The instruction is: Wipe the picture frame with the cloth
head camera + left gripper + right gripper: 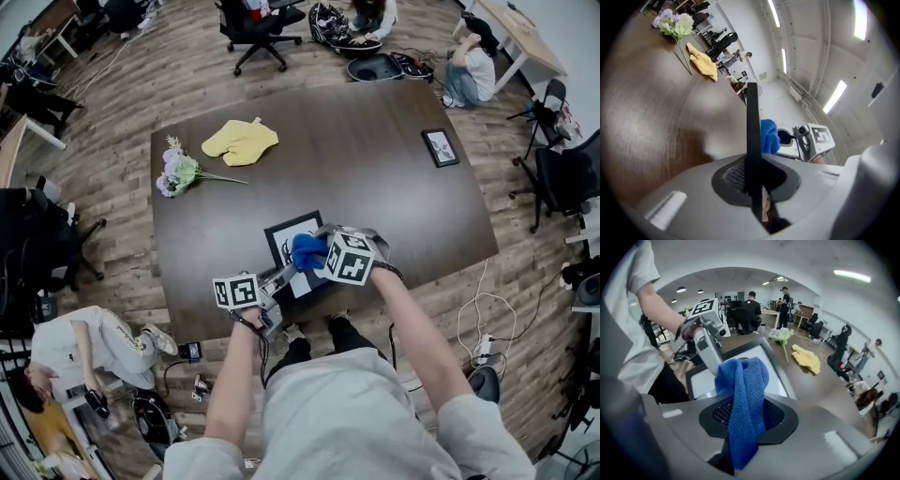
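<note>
**Two hand-held grippers at the picture frame, near edge of the table**

The left gripper (752, 187) has its jaws nearly together, clamped on the thin black edge of the picture frame (752, 122). In the left gripper view the frame is seen edge-on, rising straight out from between the pads. In the head view this left gripper (281, 277) reaches in from the lower left and meets the frame (284, 234) at its near side.

The right gripper (743, 427) is closed on a blue cloth (743, 394). The cloth is pinched between the pads and bunches up in a loose fold beyond the jaws. In the head view the right gripper (319, 255) comes in from the right, and the cloth (307, 251) lies over the frame's white face. In the left gripper view the cloth (768, 136) sits directly beside the frame's edge, with the right gripper (806, 140) behind it. The frame (701, 383) fills the space just past the cloth in the right gripper view.

The frame is at the near edge of a dark brown table (375, 187), close to the person. Well apart from it, on the far left of the table, lie a yellow cloth (241, 141) and a bunch of artificial flowers (178, 171), near each other. A second, smaller picture frame (440, 147) lies flat near the far right edge. Beyond the table are a wooden floor (169, 66), an office chair (258, 23) and people sitting on the floor.
</note>
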### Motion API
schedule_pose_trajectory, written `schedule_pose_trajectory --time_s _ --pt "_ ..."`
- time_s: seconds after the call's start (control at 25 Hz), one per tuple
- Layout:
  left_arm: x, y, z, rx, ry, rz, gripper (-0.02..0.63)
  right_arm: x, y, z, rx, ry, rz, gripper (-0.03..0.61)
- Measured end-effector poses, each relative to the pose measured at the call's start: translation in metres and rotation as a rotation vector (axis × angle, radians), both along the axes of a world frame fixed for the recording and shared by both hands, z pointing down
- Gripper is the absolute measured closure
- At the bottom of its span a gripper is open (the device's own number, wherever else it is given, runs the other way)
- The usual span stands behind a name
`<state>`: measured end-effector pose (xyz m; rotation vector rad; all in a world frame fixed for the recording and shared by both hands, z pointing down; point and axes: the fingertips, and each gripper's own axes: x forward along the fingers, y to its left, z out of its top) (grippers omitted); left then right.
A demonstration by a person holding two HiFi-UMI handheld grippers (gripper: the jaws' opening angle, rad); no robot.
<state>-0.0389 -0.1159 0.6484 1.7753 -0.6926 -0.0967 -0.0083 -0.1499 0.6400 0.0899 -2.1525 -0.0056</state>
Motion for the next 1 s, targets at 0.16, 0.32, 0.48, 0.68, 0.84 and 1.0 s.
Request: schedule_pose_trajectory --time_s 0.16,0.32,0.48,0.68,0.84,1.0 --pt "0.004 0.006 0.001 -0.008 0.015 -0.001 0.537 -0.006 -0.025 -0.002 0.197 -0.032 0.122 0.488" --pt "0.006 0.008 -0.001 -0.004 0.022 0.013 0.537 0.000 -0.054 -0.009 0.302 -0.042 0.226 0.488" --pt "0.006 0.005 -0.005 0.010 0.026 0.013 0.537 0.014 -0.072 -0.014 0.337 -0.036 0.305 0.488" --pt "0.003 0.004 -0.005 0.023 0.014 0.010 0.537 0.028 -0.069 -0.010 0.355 -0.013 0.323 0.489" --pt "-0.015 -0.009 -0.010 0.027 0.056 -0.077 0.537 0.032 -0.049 0.000 0.340 0.002 0.287 0.491" --pt "-0.026 -0.017 -0.013 0.040 0.050 -0.110 0.537 0.029 -0.024 0.007 0.319 0.005 0.254 0.492"
